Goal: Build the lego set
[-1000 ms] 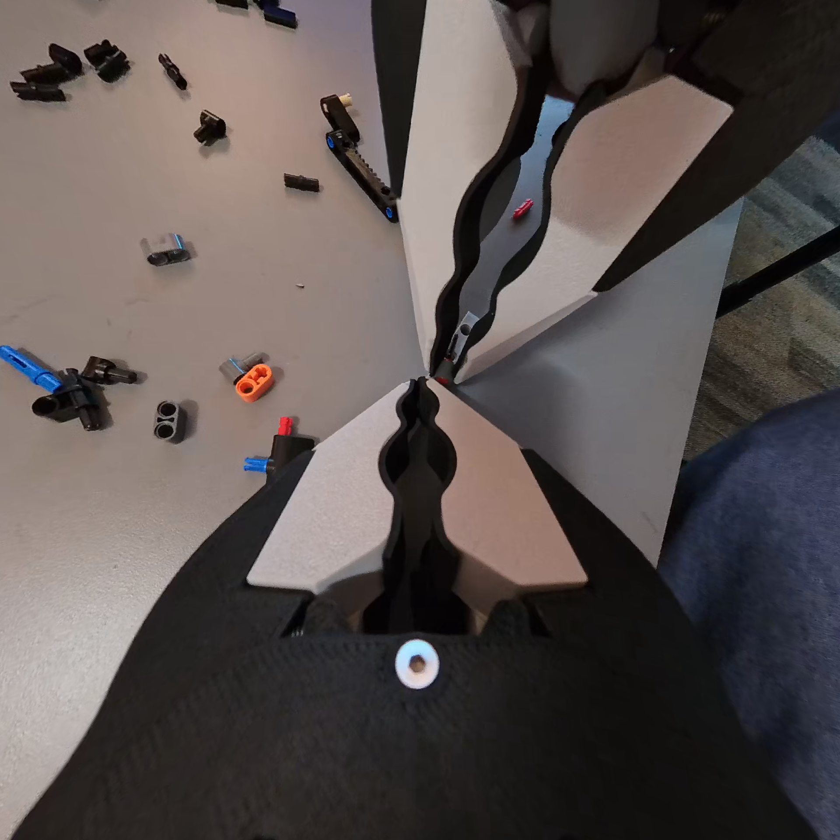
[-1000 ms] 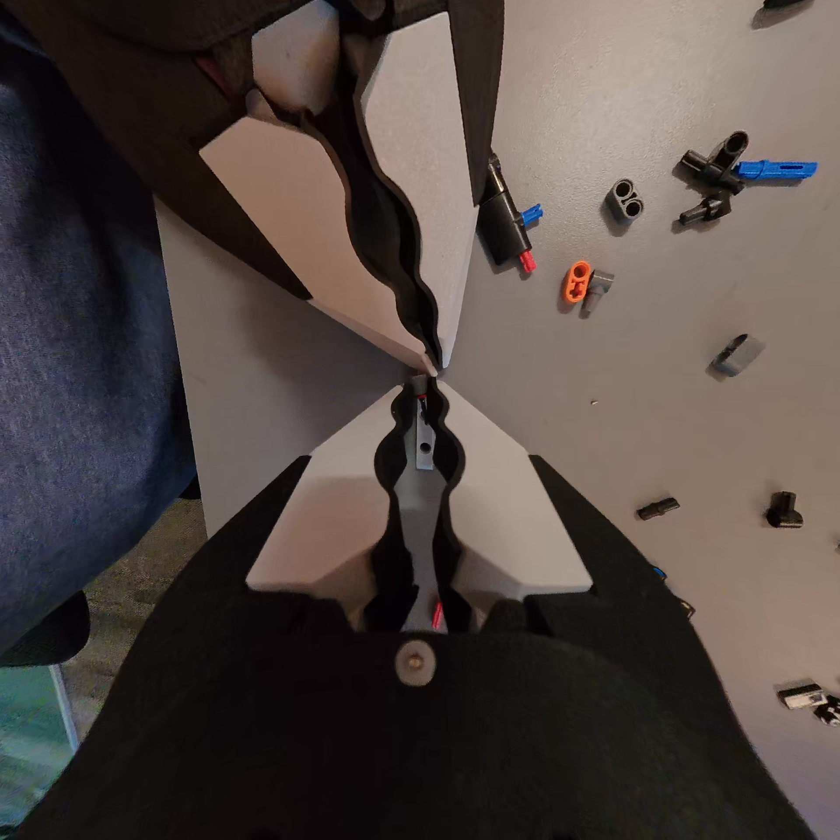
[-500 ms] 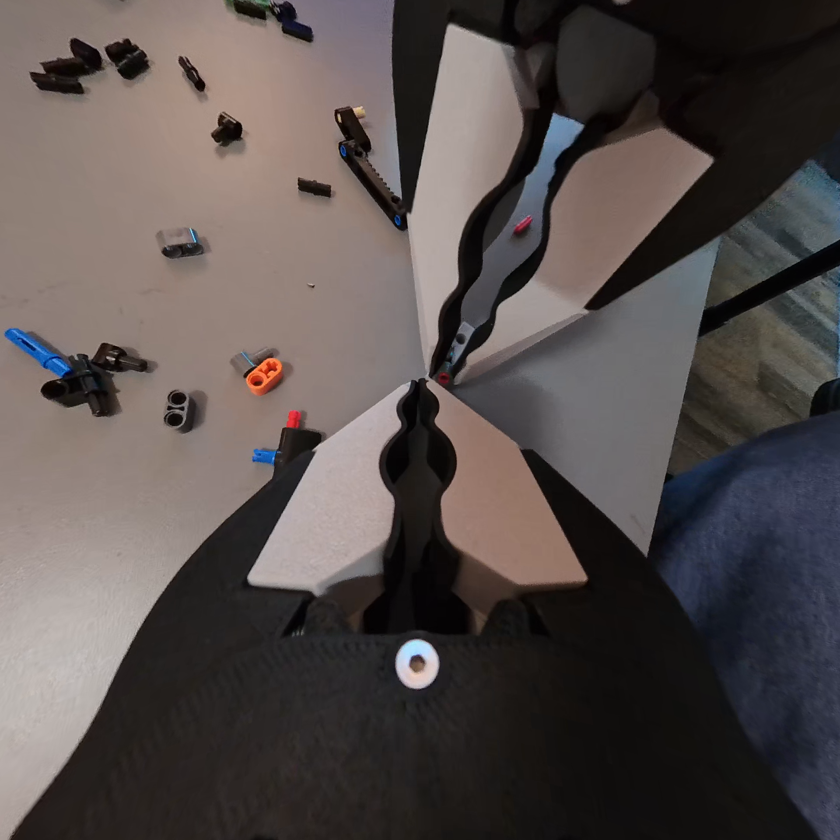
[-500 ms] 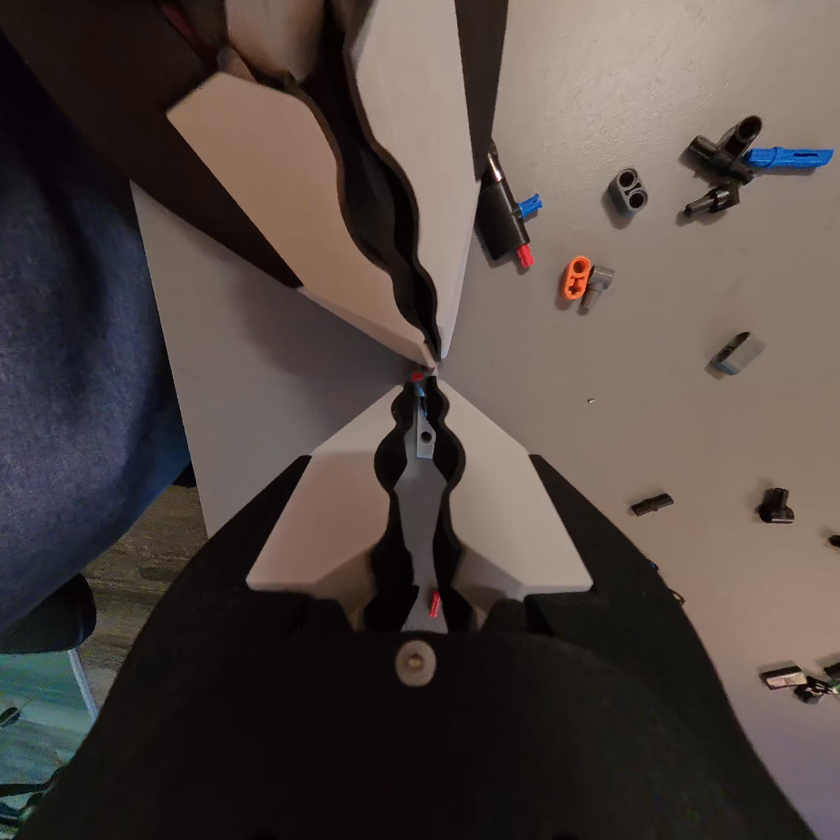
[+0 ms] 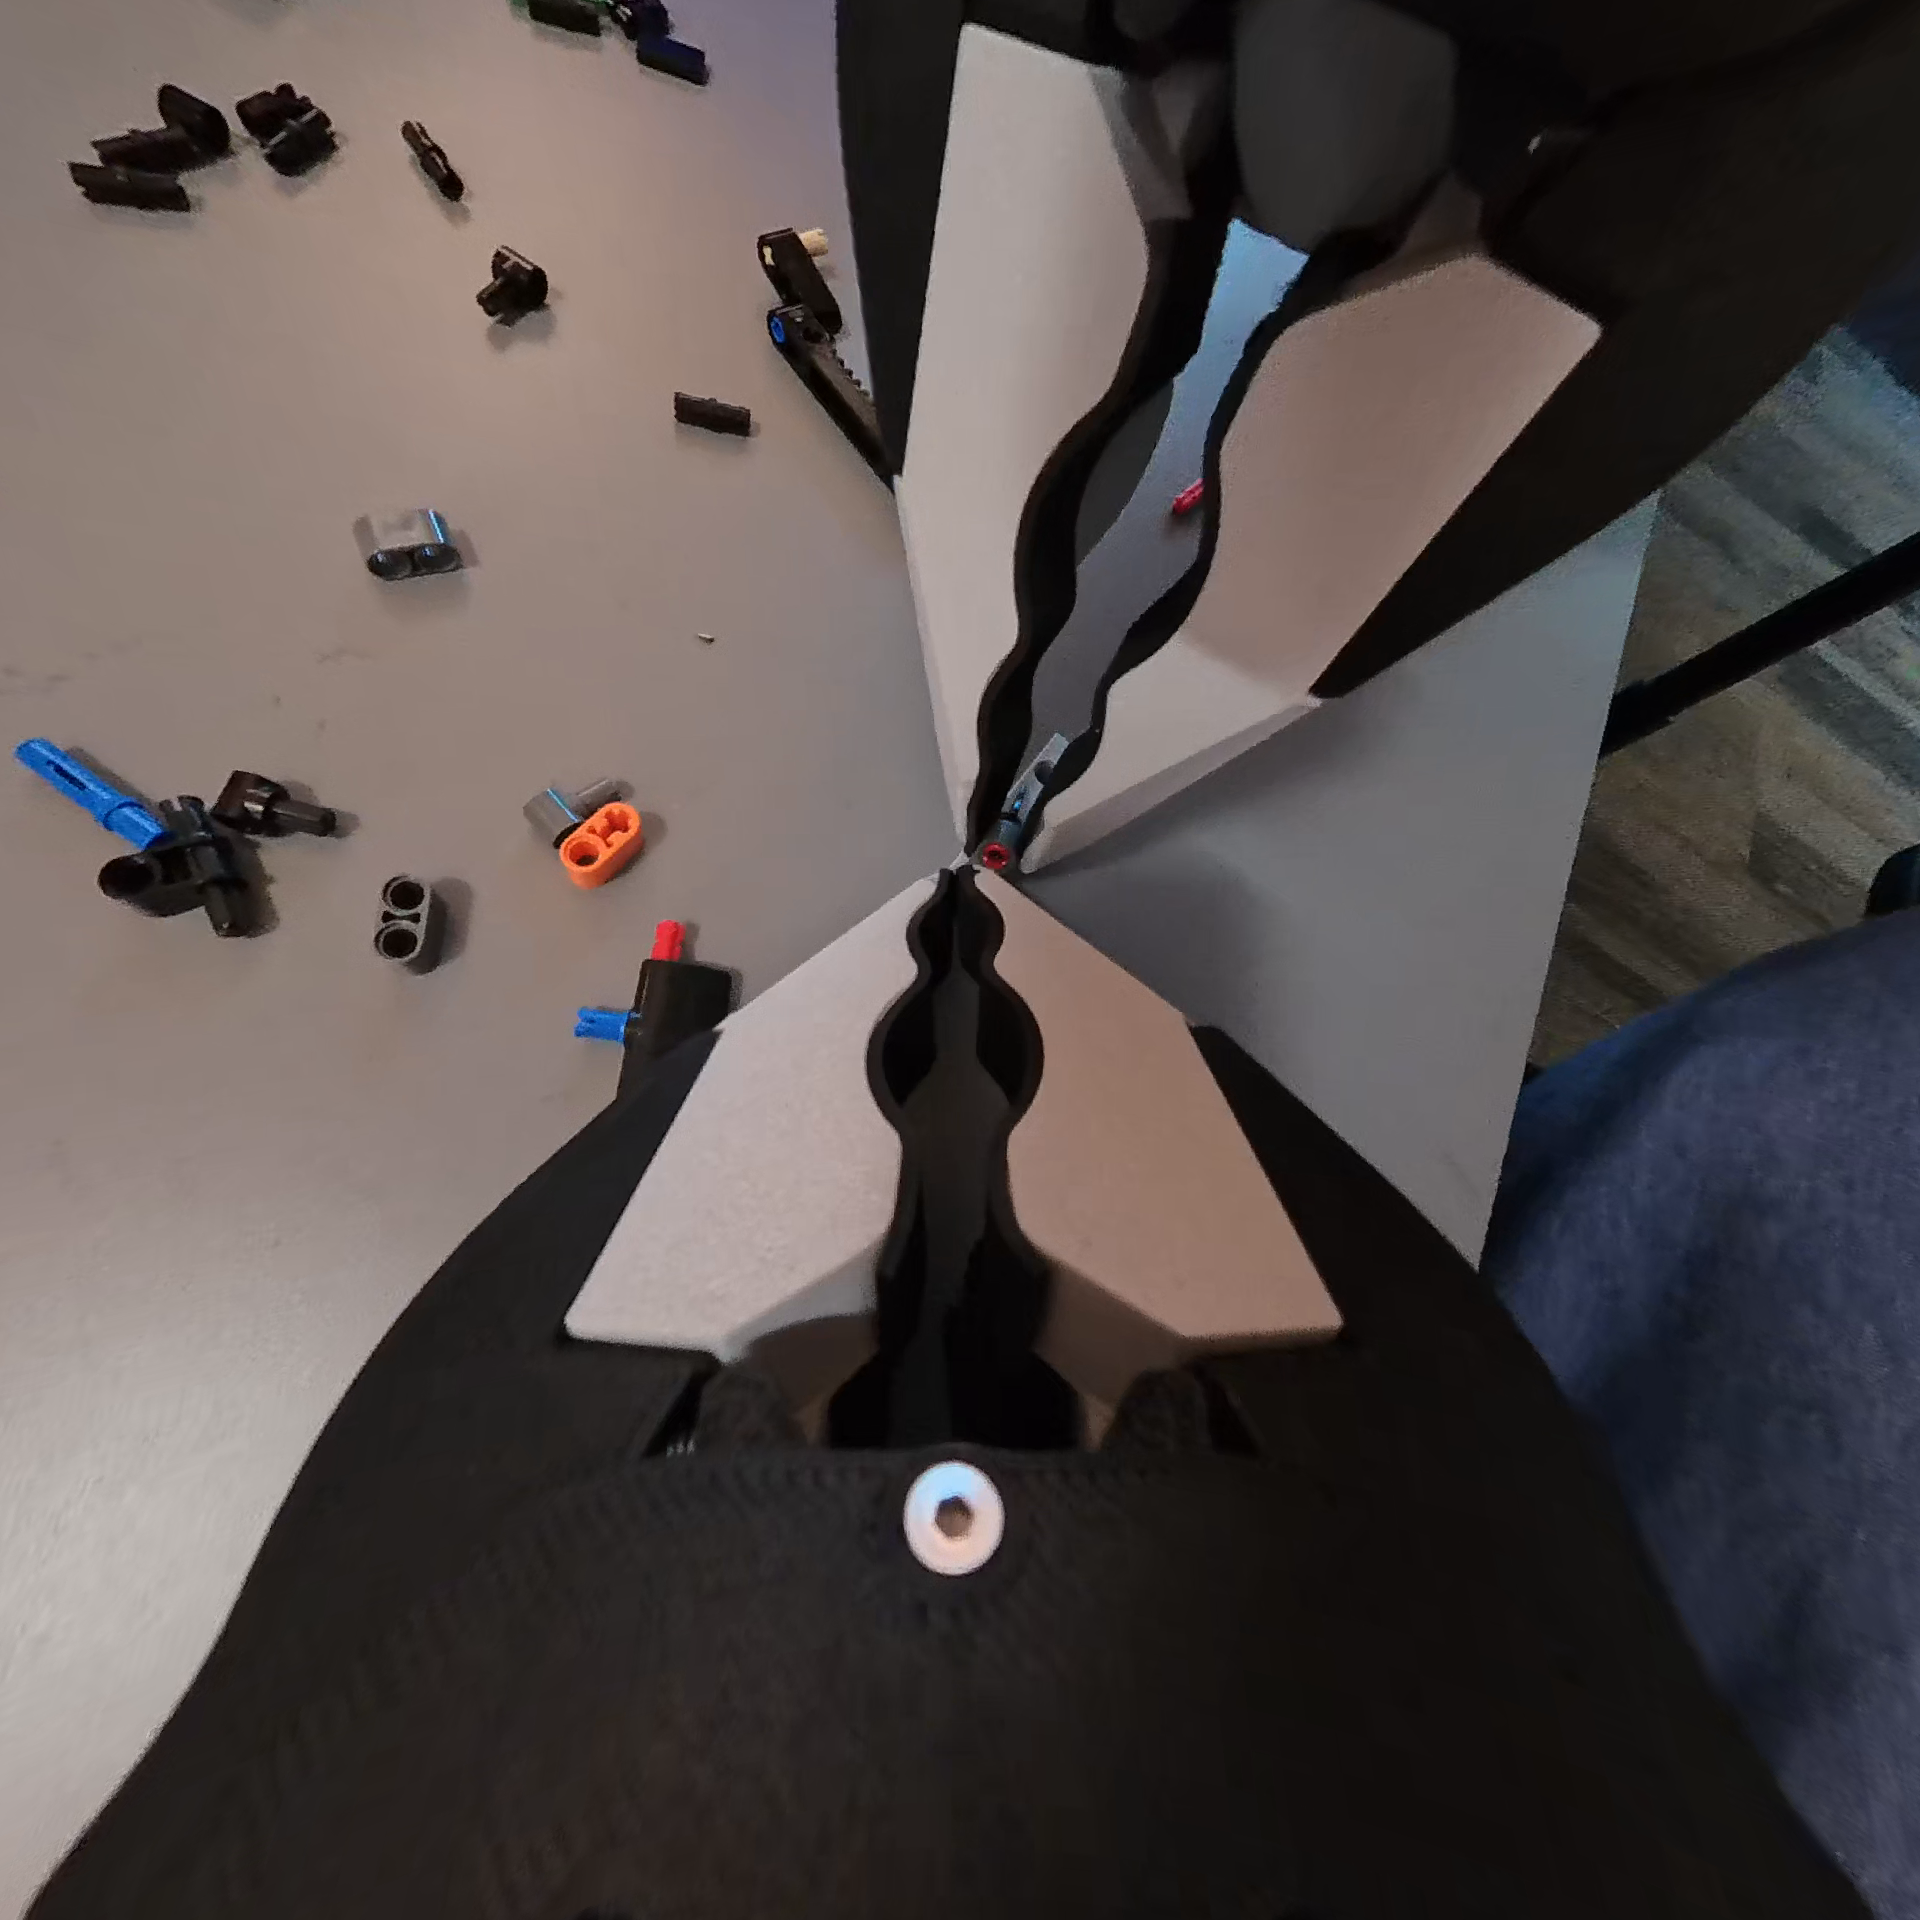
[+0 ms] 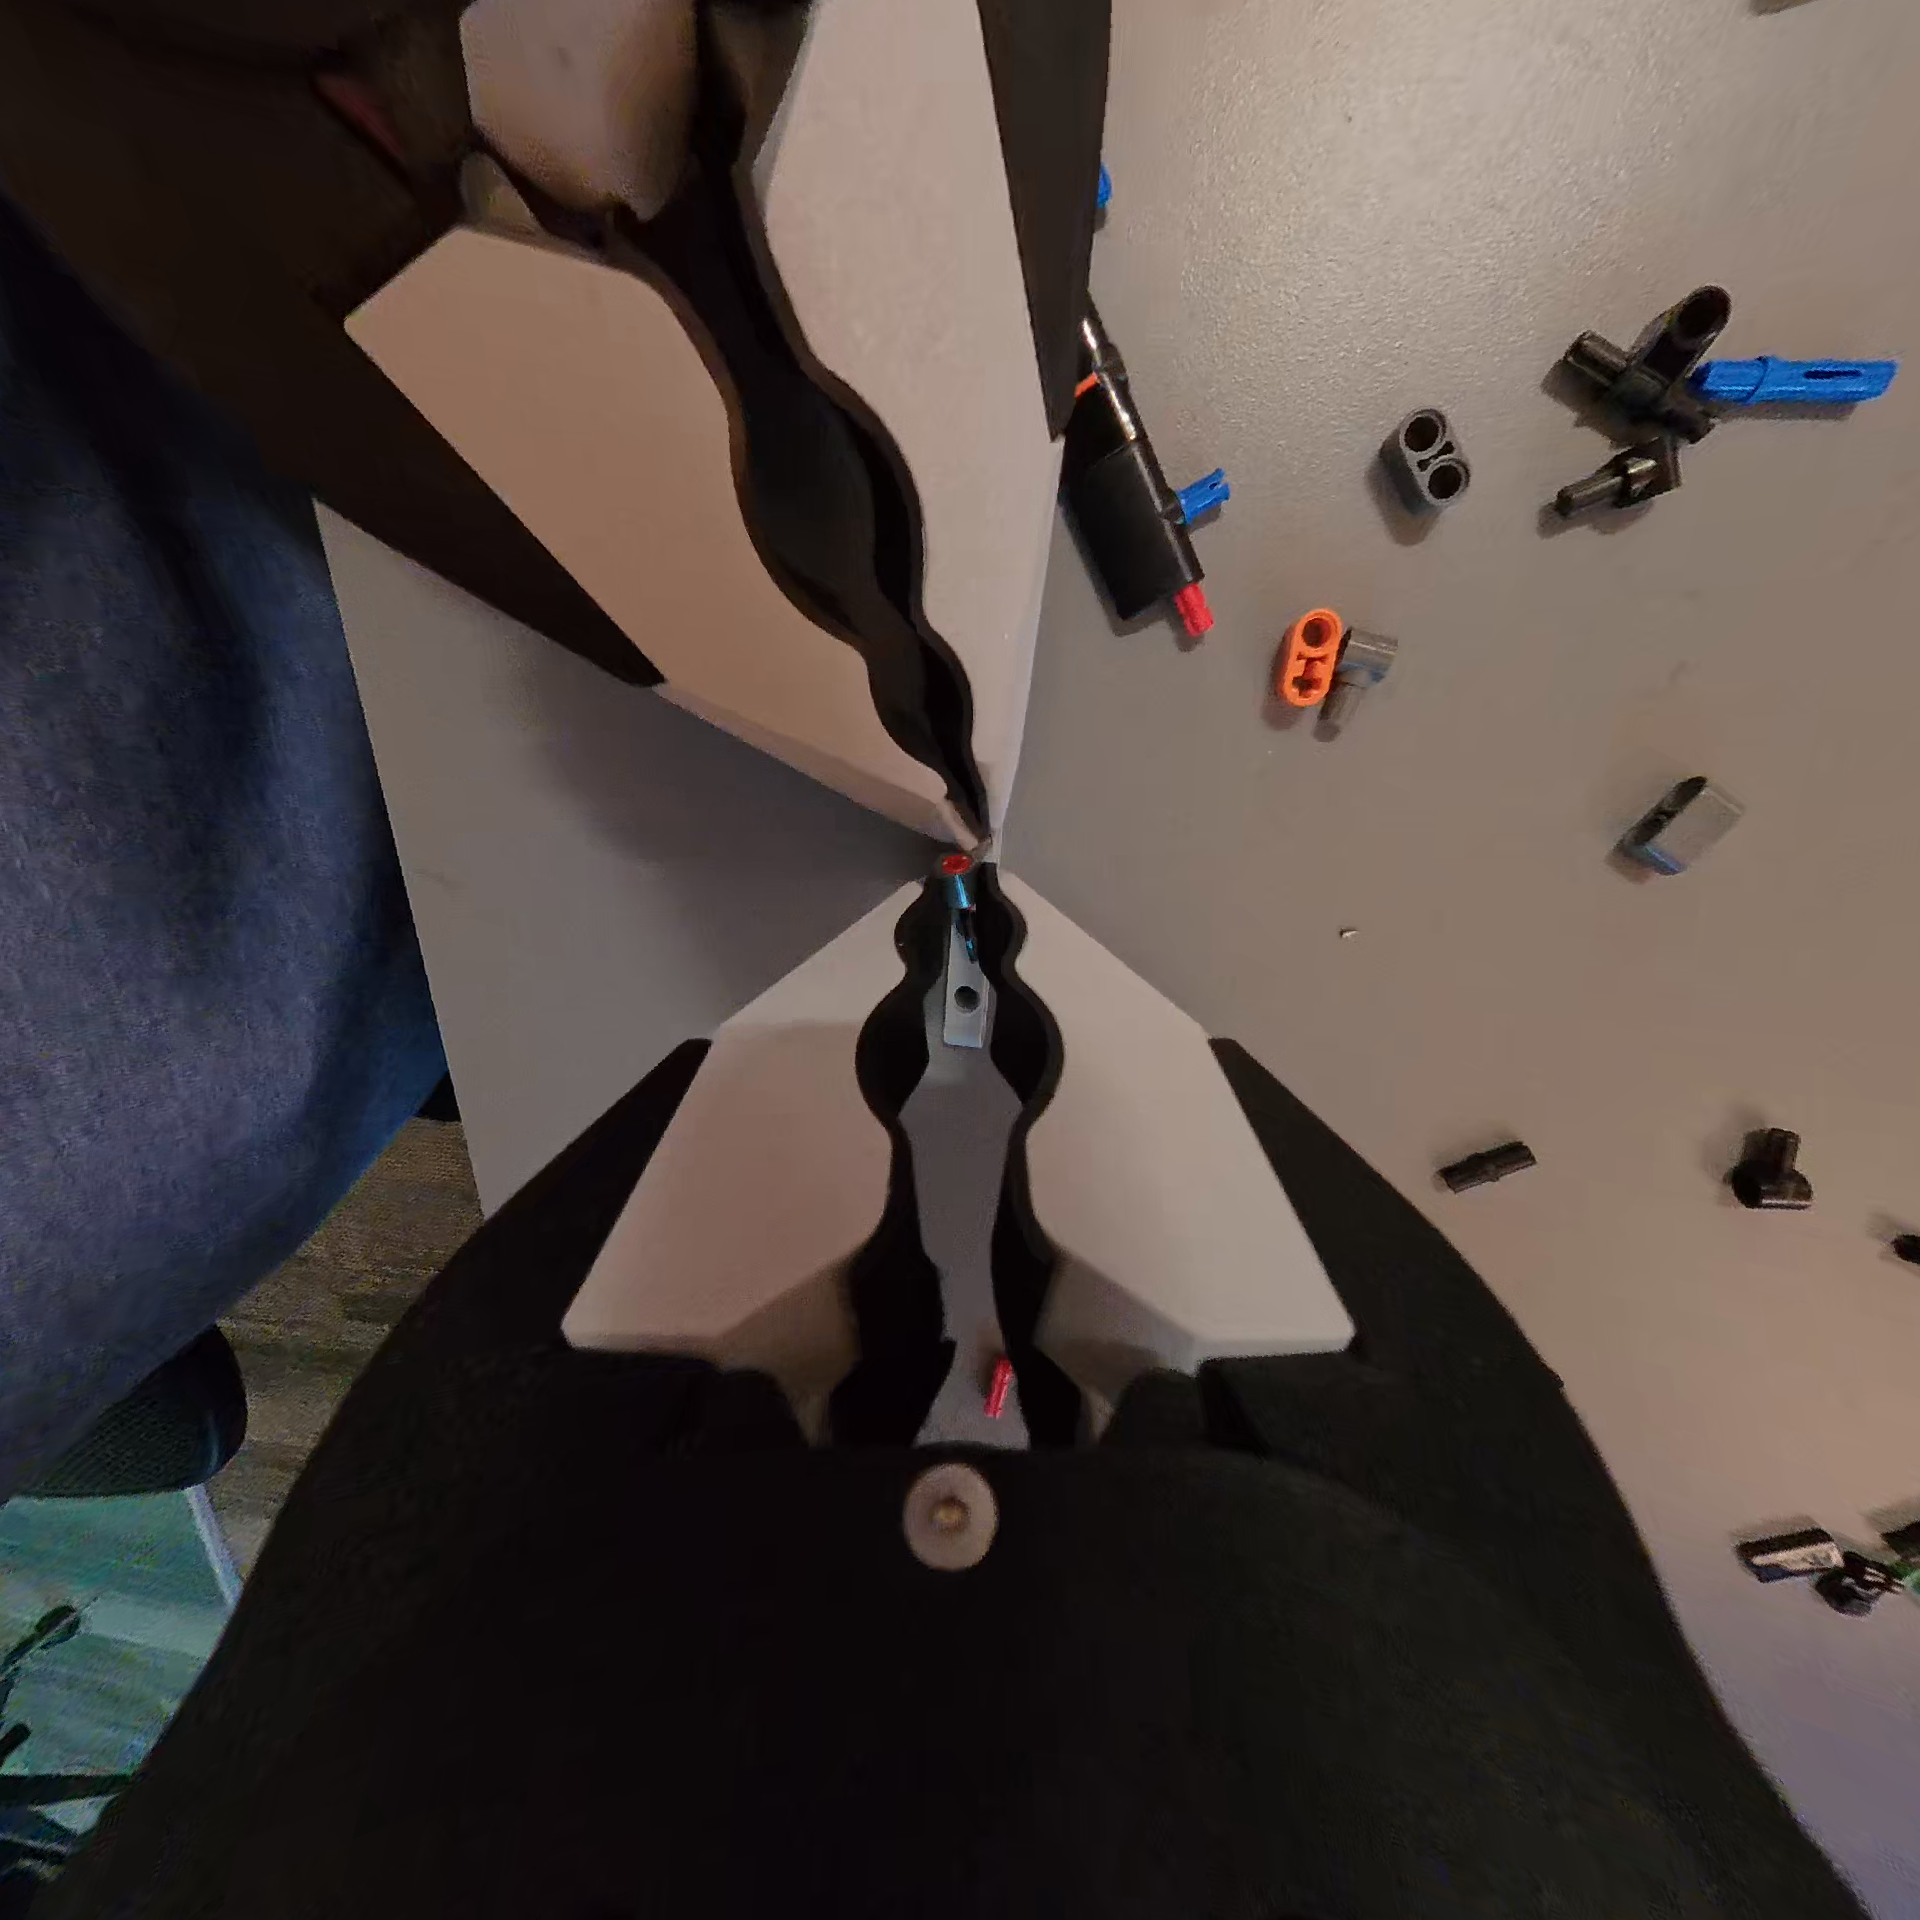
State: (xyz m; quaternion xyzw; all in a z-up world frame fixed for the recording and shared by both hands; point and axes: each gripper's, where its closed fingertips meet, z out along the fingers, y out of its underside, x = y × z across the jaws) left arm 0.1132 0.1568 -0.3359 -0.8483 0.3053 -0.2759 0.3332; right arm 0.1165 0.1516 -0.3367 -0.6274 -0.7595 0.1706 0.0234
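My right gripper (image 6: pixel 961 896) is shut on a small grey lego piece (image 6: pixel 964 1000) that carries a dark pin with a red end (image 6: pixel 954 864) sticking out past its tips. My left gripper (image 5: pixel 956 878) is shut, with nothing showing between its fingers. The two grippers meet tip to tip above the grey table (image 5: pixel 312 1195). In the left wrist view the right gripper (image 5: pixel 1003 847) comes in from the top, with the grey piece (image 5: pixel 1047 771) and red pin end (image 5: pixel 995 855) right at my left tips. In the right wrist view the left gripper (image 6: pixel 971 826) comes in from the top.
Loose pieces lie on the table: an orange connector (image 5: pixel 601 847), a blue axle in black connectors (image 5: pixel 125 821), a black block with red and blue pins (image 5: pixel 675 992), a toothed rack (image 5: pixel 831 384), a red pin (image 5: pixel 1188 497). The table edge and a person's blue clothing (image 5: pixel 1714 1299) are close. Only a small space, under 4 cm, lies between the two pairs of fingers.
The red pin end now shows clearly beyond the right gripper's tips, where it was barely visible before. Both grippers stay shut and tip to tip, drifting slightly over the table.
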